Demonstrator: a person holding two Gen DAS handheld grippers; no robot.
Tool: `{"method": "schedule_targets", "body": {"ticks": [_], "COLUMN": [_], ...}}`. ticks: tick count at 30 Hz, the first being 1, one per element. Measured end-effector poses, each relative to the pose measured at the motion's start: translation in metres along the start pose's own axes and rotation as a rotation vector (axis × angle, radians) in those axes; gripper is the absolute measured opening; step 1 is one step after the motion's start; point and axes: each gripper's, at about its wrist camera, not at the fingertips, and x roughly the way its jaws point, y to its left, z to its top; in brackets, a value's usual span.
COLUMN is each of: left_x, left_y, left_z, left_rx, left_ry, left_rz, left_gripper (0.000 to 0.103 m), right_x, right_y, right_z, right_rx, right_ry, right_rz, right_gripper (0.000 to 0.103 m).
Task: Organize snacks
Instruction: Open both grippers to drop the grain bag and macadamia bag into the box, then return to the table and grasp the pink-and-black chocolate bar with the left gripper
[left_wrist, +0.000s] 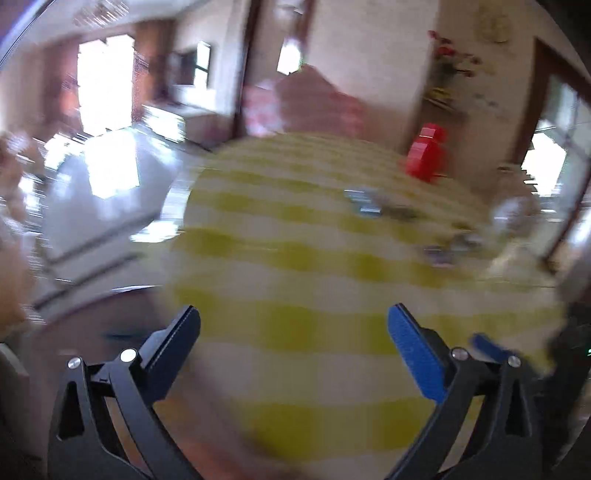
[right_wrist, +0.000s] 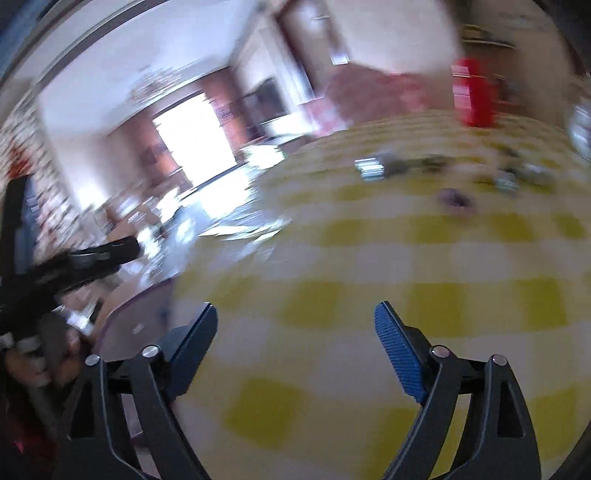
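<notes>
Both views are blurred by motion. Small wrapped snacks (left_wrist: 364, 203) lie scattered at the far right of a table with a yellow and white checked cloth (left_wrist: 295, 280); they also show in the right wrist view (right_wrist: 369, 168). A red box-like object (left_wrist: 424, 153) stands behind them, also in the right wrist view (right_wrist: 474, 92). My left gripper (left_wrist: 293, 317) is open and empty above the cloth, well short of the snacks. My right gripper (right_wrist: 295, 314) is open and empty, also over the cloth. The left gripper shows at the left edge of the right wrist view (right_wrist: 74, 262).
The table's left edge (left_wrist: 181, 229) drops to a shiny floor (left_wrist: 103, 192). A pink chair or cushion (left_wrist: 314, 103) stands behind the table. A bright doorway (right_wrist: 195, 136) is far back. Blurred objects (left_wrist: 513, 218) sit at the table's right.
</notes>
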Motion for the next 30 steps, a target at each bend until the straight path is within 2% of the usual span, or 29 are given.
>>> {"method": "schedule_targets", "body": {"ticks": [1,3,7,11,12,14,15,17,20,23,27,30], "left_x": [0.008,0.031,0.103,0.179,0.197,0.227,0.24,0.252,0.266,0.282,0.282,0.289], "left_y": [-0.015,-0.047,-0.1,-0.123,-0.129,-0.143,-0.155,-0.176,-0.206,-0.21,-0.217,-0.231], "left_z": [0.007,0.028,0.052,0.051,0.047,0.04,0.037,0.038,0.043,0.042,0.039,0.035], "left_rx": [-0.016,-0.075,-0.162,-0.252,-0.291,-0.298,-0.285,-0.223,-0.081,-0.046,0.062,0.195], "left_ry": [0.006,0.003,0.036,0.081,0.112,0.198,0.24,0.251,0.221,0.276,0.258,0.268], "left_rz": [-0.046,-0.087,-0.171,-0.129,-0.134,-0.13,-0.148,-0.15,-0.055,-0.049,0.01,0.079], "left_gripper": [0.101,0.101,0.101,0.101,0.101,0.101,0.101,0.101,0.101,0.101,0.101,0.101], "right_x": [-0.001,-0.006,-0.018,-0.023,-0.021,-0.017,-0.01,-0.008,0.004,0.025,0.061,0.091], "right_y": [-0.014,-0.048,-0.112,-0.16,-0.167,-0.188,-0.197,-0.209,-0.218,-0.232,-0.266,-0.284], "right_z": [0.005,0.009,0.009,0.017,0.019,0.025,0.03,0.035,0.053,0.08,0.112,0.136], "right_rx": [0.018,0.08,0.199,0.25,0.251,0.295,0.328,0.356,0.309,0.255,0.234,0.22], "right_ry": [-0.001,0.001,-0.018,-0.025,-0.029,-0.02,-0.016,-0.015,-0.015,-0.006,0.025,0.07], "right_rz": [-0.046,-0.124,-0.201,-0.244,-0.267,-0.273,-0.271,-0.28,-0.336,-0.405,-0.508,-0.526], "right_gripper": [0.086,0.086,0.086,0.086,0.086,0.086,0.086,0.086,0.086,0.086,0.086,0.084]}}
